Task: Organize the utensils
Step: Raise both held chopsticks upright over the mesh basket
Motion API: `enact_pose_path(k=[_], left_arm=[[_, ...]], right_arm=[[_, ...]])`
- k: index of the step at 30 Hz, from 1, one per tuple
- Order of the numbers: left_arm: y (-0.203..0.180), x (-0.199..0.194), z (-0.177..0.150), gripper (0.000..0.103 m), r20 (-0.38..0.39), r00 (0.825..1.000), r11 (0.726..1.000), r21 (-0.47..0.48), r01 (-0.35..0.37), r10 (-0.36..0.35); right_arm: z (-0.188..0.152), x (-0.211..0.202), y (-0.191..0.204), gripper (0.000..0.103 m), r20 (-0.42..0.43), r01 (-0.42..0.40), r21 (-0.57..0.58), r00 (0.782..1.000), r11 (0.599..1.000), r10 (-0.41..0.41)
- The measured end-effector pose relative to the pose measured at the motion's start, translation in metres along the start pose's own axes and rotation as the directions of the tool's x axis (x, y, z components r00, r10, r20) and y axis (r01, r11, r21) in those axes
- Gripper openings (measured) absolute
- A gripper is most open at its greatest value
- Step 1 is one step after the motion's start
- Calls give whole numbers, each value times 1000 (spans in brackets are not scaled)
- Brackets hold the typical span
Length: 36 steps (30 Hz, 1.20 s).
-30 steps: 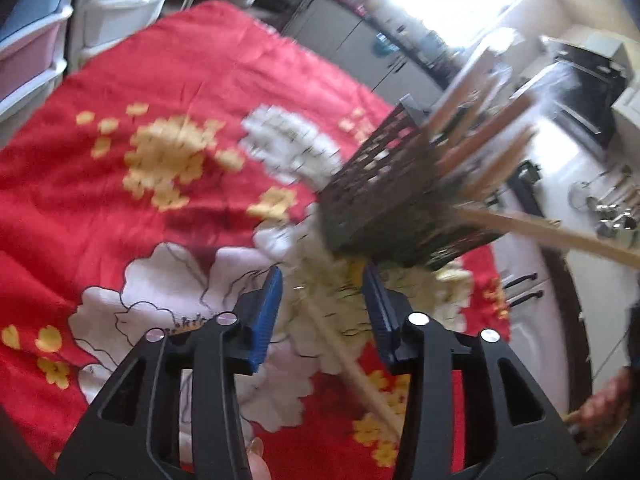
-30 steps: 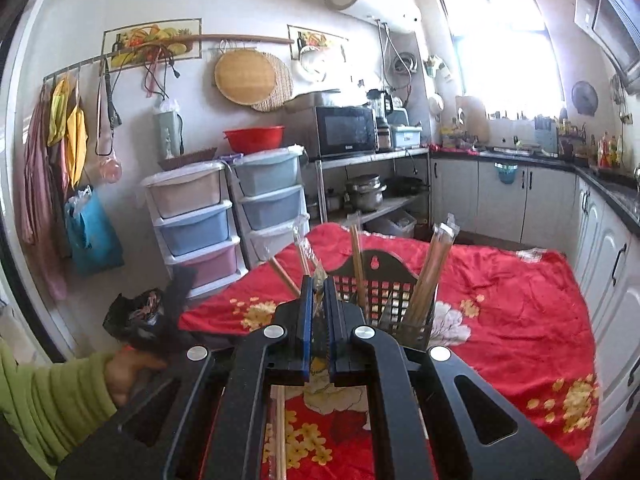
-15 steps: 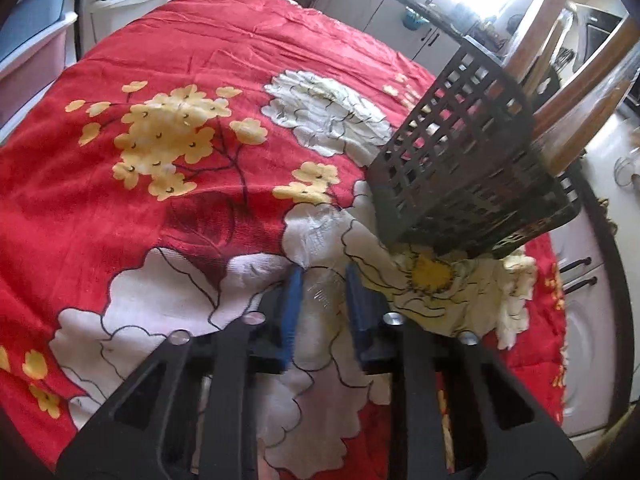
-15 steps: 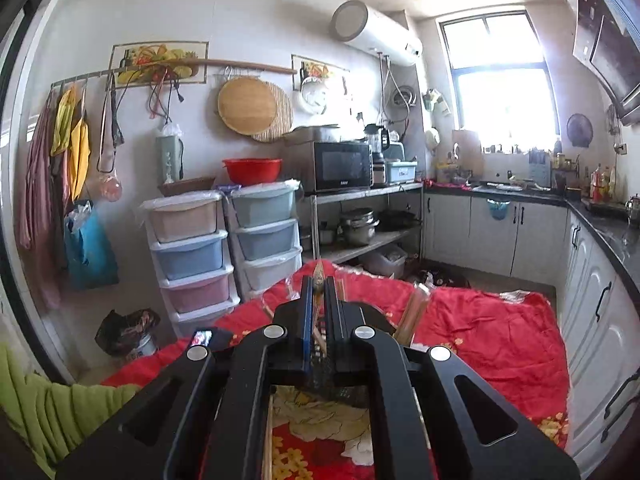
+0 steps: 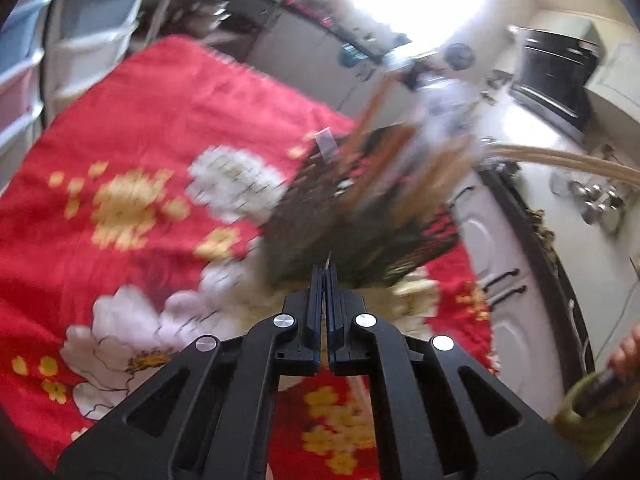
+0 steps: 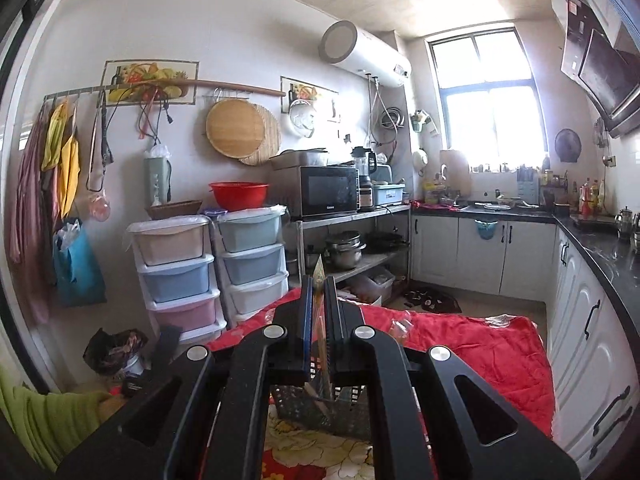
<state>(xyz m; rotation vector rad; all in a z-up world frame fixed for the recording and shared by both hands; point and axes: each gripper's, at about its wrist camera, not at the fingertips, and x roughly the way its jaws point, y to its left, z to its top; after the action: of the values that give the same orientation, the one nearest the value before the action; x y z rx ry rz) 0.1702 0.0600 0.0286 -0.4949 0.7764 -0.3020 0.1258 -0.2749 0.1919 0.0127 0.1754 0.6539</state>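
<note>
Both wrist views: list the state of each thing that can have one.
Left claw: shut on a thin clear wrapper whose tip shows.
Right claw: shut on wrapped chopsticks, tip pointing up.
Utensil basket: on the red cloth, filled with chopsticks, blurred.
Storage drawers: all closed.
Microwave: door shut.
Cabinet doors: shut.

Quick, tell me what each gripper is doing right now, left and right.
Left gripper: shut on a thin clear wrapper tip.
Right gripper: shut on a wrapped chopstick pack.
</note>
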Motion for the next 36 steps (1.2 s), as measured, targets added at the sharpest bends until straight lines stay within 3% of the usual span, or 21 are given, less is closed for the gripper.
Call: enact_pose_path(k=[6, 18, 36], left_arm=[[-53, -24, 17, 0, 60, 993, 990, 107, 96, -103], [-120, -46, 57, 0, 143, 968, 958, 229, 171, -207], [-166, -42, 118, 0, 225, 946, 946, 276, 169, -234]], right_arm=[[4, 2, -6, 6, 13, 16, 13, 1000, 1000, -17], [12, -3, -7, 6, 49, 41, 3, 998, 999, -41], [23, -3, -21, 6, 85, 76, 25, 993, 997, -78]])
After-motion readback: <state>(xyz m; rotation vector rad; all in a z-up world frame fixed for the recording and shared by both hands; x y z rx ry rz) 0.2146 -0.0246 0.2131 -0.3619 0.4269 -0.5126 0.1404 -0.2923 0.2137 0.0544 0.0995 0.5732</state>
